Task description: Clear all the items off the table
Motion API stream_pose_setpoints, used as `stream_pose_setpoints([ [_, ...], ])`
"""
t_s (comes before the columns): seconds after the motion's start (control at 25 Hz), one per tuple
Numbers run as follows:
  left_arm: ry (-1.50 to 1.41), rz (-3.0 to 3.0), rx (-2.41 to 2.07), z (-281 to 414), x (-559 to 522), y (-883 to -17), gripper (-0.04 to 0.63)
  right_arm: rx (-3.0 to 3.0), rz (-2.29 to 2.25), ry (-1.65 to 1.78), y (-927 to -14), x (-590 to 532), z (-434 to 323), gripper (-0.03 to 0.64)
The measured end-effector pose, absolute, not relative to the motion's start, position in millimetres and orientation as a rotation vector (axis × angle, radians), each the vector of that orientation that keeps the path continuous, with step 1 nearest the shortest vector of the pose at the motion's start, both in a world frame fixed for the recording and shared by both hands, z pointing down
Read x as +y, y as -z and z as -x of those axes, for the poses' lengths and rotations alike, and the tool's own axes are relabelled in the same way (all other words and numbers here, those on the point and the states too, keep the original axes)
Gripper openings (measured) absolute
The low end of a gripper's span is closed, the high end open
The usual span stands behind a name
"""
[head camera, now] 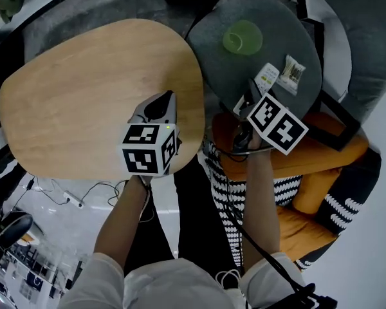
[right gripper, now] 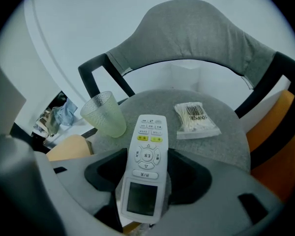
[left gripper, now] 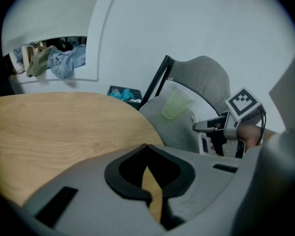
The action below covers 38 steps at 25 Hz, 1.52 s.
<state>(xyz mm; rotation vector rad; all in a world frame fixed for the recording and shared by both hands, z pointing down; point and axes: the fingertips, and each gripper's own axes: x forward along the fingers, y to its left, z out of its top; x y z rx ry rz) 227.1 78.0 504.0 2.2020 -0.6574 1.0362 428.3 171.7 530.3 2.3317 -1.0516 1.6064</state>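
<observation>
Remote control [right gripper: 146, 166] — likely light, stiff, slick plastic — hangs above the chair seat [right gripper: 226, 146], my right gripper's [right gripper: 147, 181] fingers pinching its narrow sides near the screen; left gripper's [left gripper: 150, 186] fingers are pressed together on nothing.

You can read little here. The swab packet [right gripper: 195, 119] on the chair seat [right gripper: 226, 149] carries a barcode and print that looks like 100PCS. The remote [right gripper: 145, 167] has small characters on its buttons, too blurred for you to read.
</observation>
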Motion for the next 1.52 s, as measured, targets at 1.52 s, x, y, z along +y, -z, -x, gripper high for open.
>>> stream_pose_setpoints([
  [1.52, -0.936, -2.193, -0.724, -205.3, 79.0, -441.8, 0.008, -1.069, -2.378, -1.439, -468.3, 181.7, -428.6, 0.259],
])
